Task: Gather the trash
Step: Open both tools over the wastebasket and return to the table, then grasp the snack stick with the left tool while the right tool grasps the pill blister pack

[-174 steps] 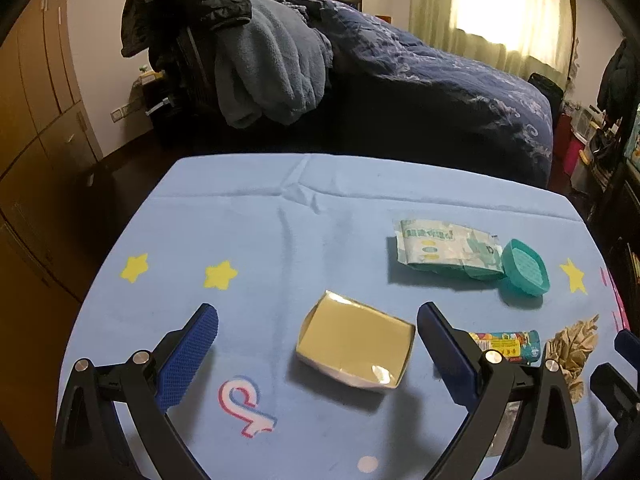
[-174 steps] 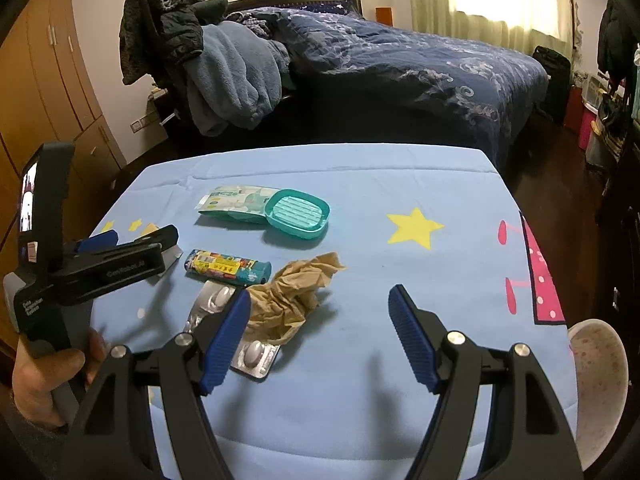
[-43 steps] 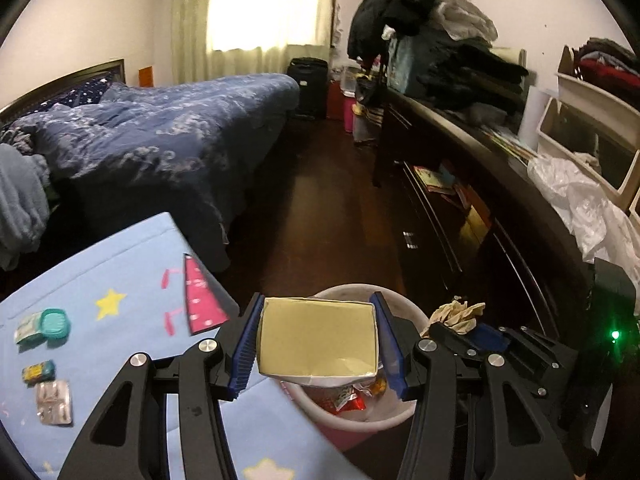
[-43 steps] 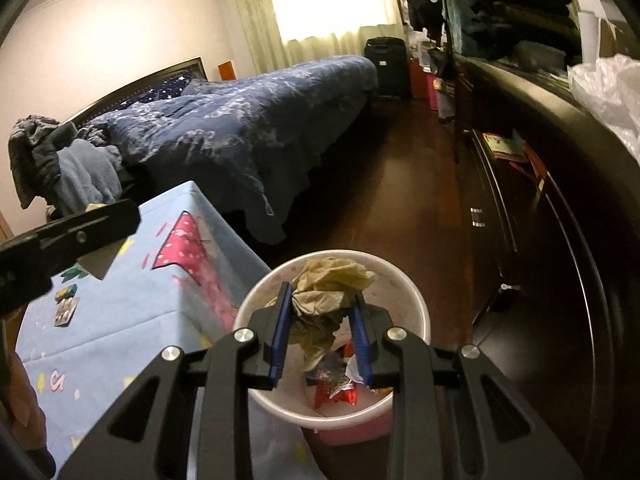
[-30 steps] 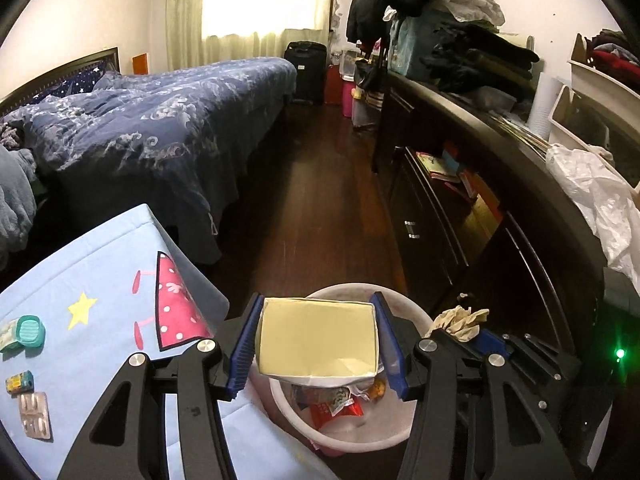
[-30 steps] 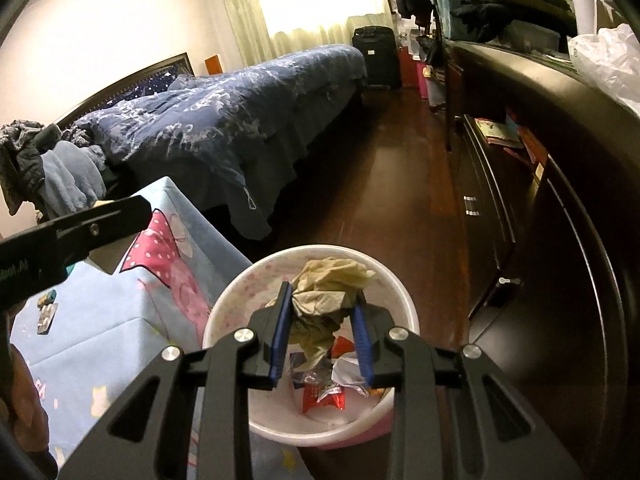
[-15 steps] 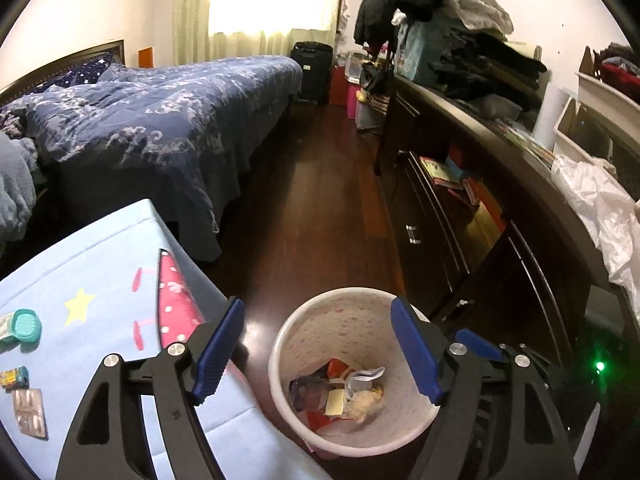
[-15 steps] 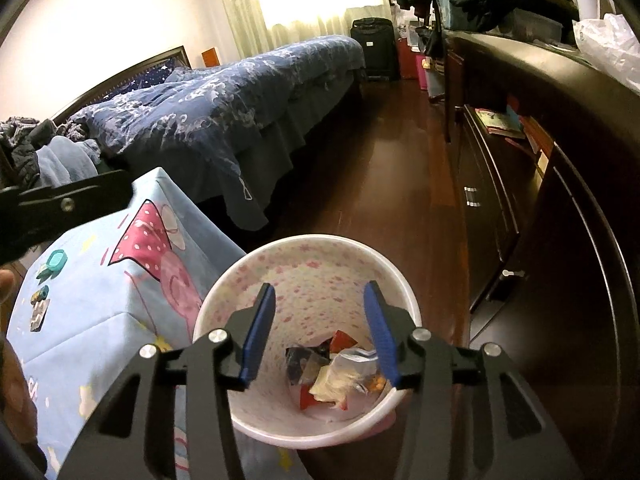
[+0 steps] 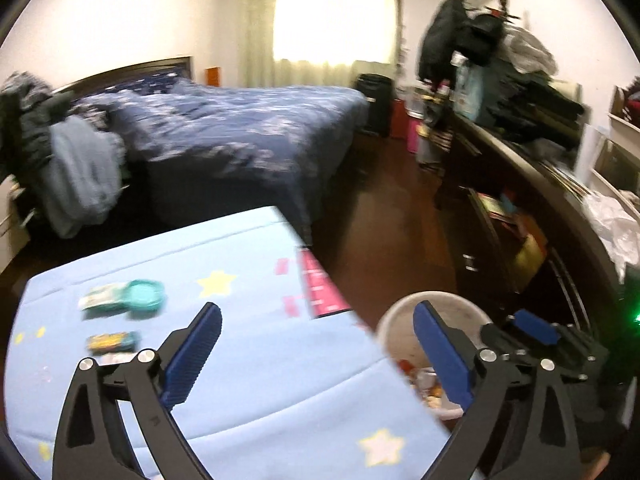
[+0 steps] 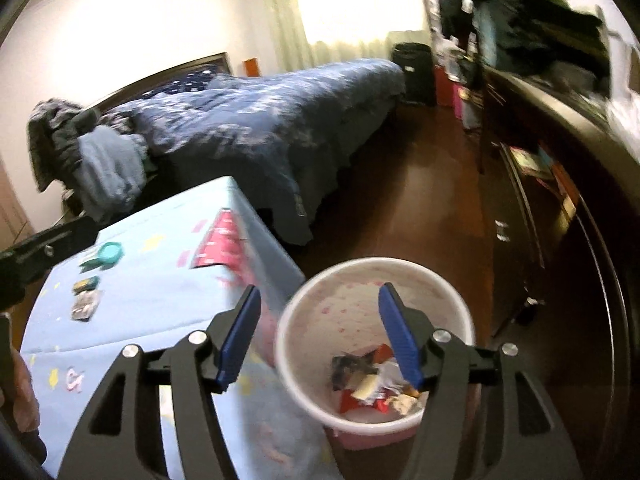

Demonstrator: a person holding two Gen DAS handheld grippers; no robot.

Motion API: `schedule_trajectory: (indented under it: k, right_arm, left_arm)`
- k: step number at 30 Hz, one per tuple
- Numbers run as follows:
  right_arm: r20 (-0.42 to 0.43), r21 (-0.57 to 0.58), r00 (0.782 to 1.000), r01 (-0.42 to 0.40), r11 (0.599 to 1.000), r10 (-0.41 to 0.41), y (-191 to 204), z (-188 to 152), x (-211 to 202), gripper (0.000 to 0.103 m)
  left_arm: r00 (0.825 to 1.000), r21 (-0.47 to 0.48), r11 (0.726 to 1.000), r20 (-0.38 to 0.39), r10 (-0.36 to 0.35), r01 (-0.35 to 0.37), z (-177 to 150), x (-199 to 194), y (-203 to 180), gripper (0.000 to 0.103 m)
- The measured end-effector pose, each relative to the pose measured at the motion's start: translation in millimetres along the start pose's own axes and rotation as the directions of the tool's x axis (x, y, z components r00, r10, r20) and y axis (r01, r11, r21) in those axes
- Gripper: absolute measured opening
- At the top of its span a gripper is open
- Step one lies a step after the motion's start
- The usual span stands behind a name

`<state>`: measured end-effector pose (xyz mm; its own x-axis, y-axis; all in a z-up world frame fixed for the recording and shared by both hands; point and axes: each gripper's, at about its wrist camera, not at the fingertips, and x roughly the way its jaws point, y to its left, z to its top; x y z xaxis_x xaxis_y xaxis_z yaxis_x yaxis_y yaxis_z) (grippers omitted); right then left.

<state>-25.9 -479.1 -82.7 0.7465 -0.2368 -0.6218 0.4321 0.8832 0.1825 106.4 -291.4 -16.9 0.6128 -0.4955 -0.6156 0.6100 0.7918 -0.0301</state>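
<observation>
My left gripper [image 9: 316, 320] hangs over the right edge of the blue star-print table [image 9: 260, 264], its jaws opening wide with nothing between them. On the table lie a tissue pack with a teal lid [image 9: 132, 296], a colourful candy tube [image 9: 114, 340] and a blister pack [image 9: 116, 358]. My right gripper [image 10: 319, 300] hovers above the pink-speckled trash bin [image 10: 376, 264], its jaws opening and empty. Wrappers and paper [image 10: 372, 380] lie in the bin's bottom. The bin [image 9: 436, 300] sits just right of the table, with a pad [image 9: 536, 326] of the right gripper beside it.
A bed with a dark blue quilt [image 9: 240, 136] stands behind the table. A dark dresser [image 9: 520, 208] piled with clothes runs along the right. Bare wooden floor [image 10: 420, 200] lies between bed and dresser. A hand [image 10: 20, 400] shows at the lower left.
Both grippers have let go: the yellow box and the crumpled brown paper dropped into the bin. Both sets of jaws widened, and both views have risen and swung left towards the table.
</observation>
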Motion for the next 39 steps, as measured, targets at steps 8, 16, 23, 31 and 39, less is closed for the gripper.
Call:
schedule_trajectory:
  k: [8,16,23,31,39]
  right_arm:
    - [0.005,-0.148,0.995,-0.097,0.984,0.099,88.4,7.9,-7.9,0.07]
    - [-0.026,-0.289,0.984,-0.174,0.941,0.174,175.0,13.0,0.8,0.07]
    - [-0.047,-0.358,0.977,-0.212,0.909,0.209,230.4,24.5,19.1,0.071]
    - [-0.097,-0.38,0.975,-0.221,0.898,0.199,259.7,34.9,58.9,0.071]
    - [-0.149,-0.371,0.968,-0.242,0.896,0.2,265.7,29.3,82.3,0.071]
  left_arm:
    - [0.989,-0.129,0.98,-0.01,0.15,-0.15,-15.3,-25.0,90.3,0.099]
    - [0.964,-0.218,0.939,-0.042,0.263,-0.266,-25.3,-29.6,166.0,0.099]
    - [0.948,-0.234,0.918,-0.085,0.308,-0.319,-28.7,-14.4,214.4,0.099]
    - [0.935,-0.211,0.914,-0.15,0.321,-0.347,-33.9,15.9,249.3,0.099]
    - [0.945,-0.22,0.931,-0.214,0.246,-0.292,-43.0,49.2,242.9,0.099]
